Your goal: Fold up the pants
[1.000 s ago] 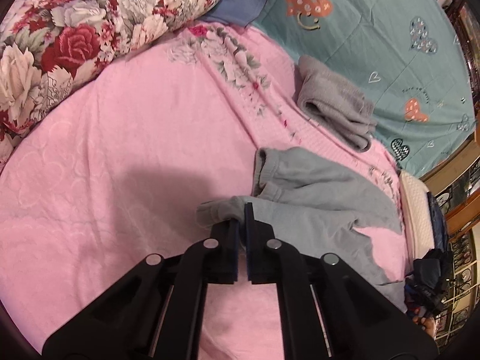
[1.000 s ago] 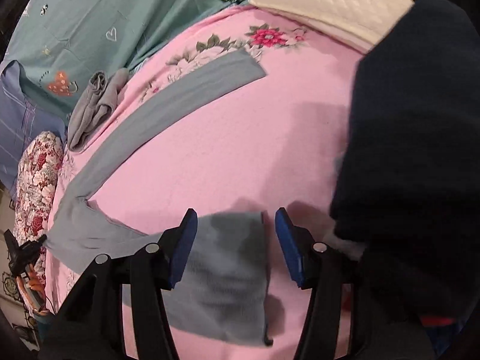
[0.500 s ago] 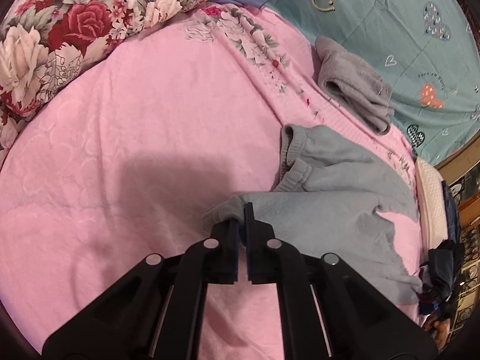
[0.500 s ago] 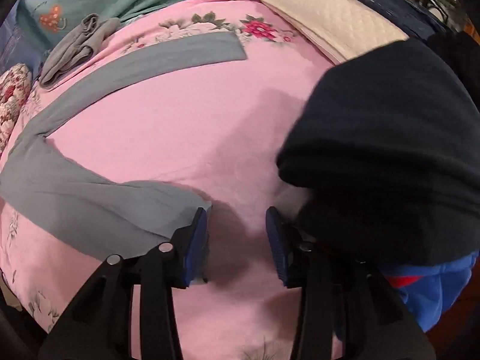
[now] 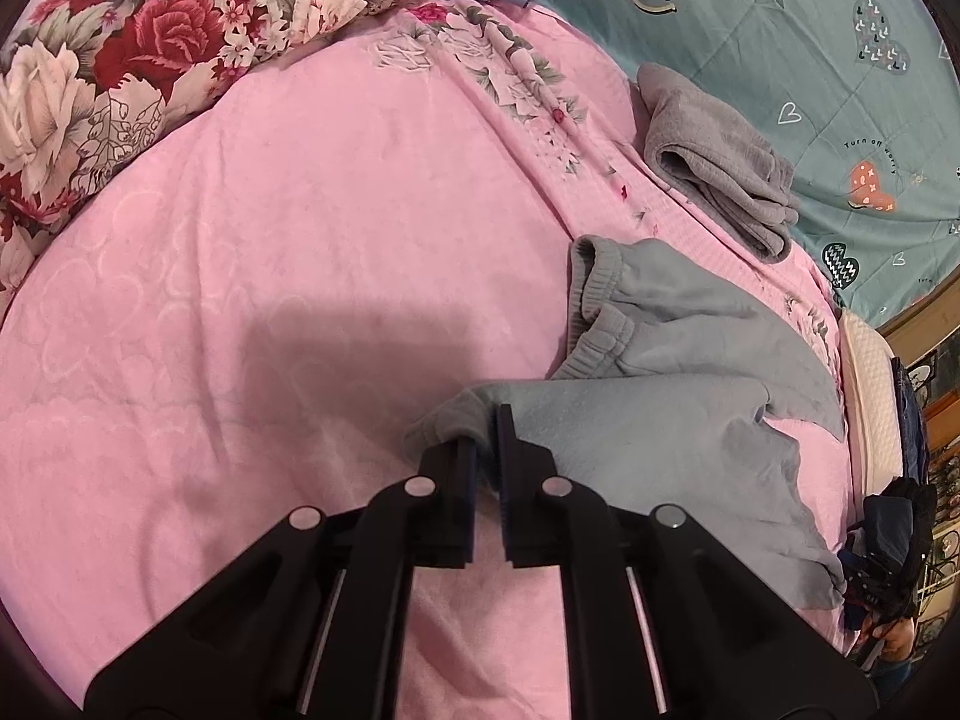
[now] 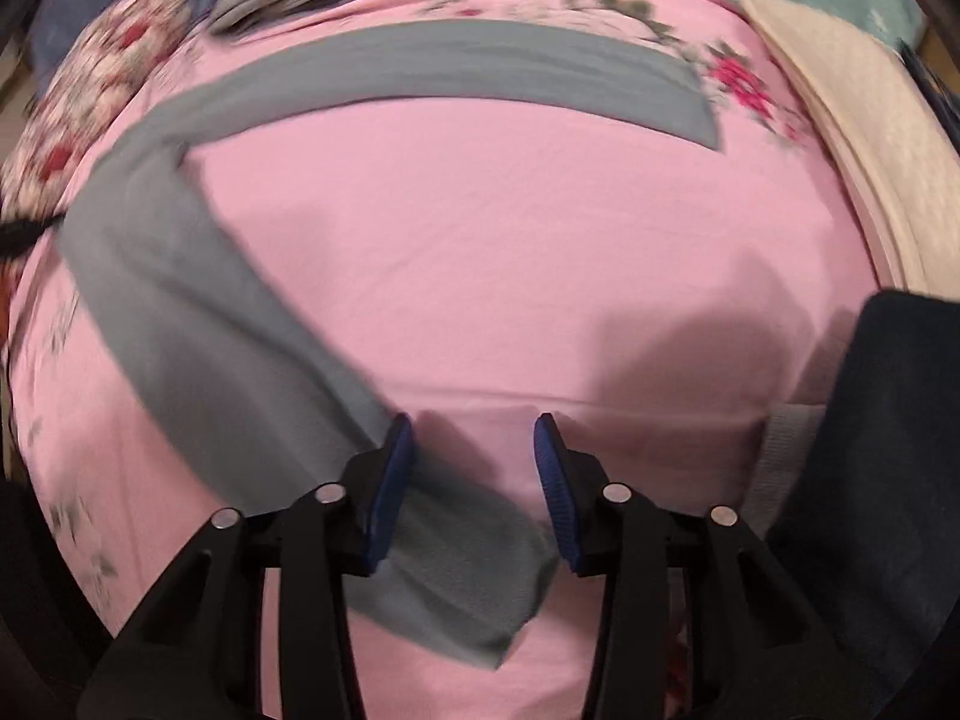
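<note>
Grey sweatpants lie on the pink bed cover, their elastic waistband bunched at the middle right. My left gripper pinches a corner of the waist; its jaws are only a crack apart and are opening. In the right wrist view the two legs spread in a V: one leg runs across the top, the other leg slants down to its hem. My right gripper hovers over that hem, its blue pads apart and closing, with the cloth between them but not pressed.
A folded darker grey garment lies near the teal heart-print quilt. A floral pillow fills the upper left. A dark navy garment and a cream quilted pad sit to the right of my right gripper.
My right gripper has rolled and slid across the bed, so the leg hem now lies between its narrowing jaws. The left gripper has barely moved; its pads have parted slightly.
</note>
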A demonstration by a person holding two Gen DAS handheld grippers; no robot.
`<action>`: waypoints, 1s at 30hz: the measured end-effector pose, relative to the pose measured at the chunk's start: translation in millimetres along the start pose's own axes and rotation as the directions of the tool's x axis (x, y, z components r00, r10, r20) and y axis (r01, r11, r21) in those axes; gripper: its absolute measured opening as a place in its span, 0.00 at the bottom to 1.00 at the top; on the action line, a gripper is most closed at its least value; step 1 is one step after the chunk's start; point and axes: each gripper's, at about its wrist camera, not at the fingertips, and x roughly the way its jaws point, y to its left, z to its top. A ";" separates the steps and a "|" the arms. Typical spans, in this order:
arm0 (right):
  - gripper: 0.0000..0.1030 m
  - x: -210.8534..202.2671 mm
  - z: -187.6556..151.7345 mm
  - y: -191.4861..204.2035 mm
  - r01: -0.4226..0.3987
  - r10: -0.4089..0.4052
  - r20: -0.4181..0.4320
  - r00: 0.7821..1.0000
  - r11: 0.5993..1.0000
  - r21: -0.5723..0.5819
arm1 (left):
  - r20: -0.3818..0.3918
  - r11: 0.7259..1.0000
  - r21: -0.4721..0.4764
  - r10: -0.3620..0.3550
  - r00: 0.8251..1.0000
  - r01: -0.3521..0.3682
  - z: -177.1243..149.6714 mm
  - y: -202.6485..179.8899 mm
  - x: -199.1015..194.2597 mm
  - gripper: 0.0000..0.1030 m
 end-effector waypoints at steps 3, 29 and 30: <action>0.03 -2.5 -3.1 14.2 -0.016 0.017 0.007 1.000 0.999 -0.044 | 0.000 1.000 0.005 0.016 1.000 -0.016 1.8 -4.5 3.6 0.08; 0.06 -12.1 56.5 36.8 0.071 -0.065 0.032 0.997 0.965 -0.253 | 0.017 0.999 0.022 0.027 0.999 -0.028 -2.9 -6.7 -0.5 0.08; 0.06 -14.8 65.6 33.3 0.094 -0.082 0.055 0.995 0.964 -0.250 | 0.018 0.999 0.022 0.026 1.000 -0.026 -2.8 -6.5 -0.5 0.08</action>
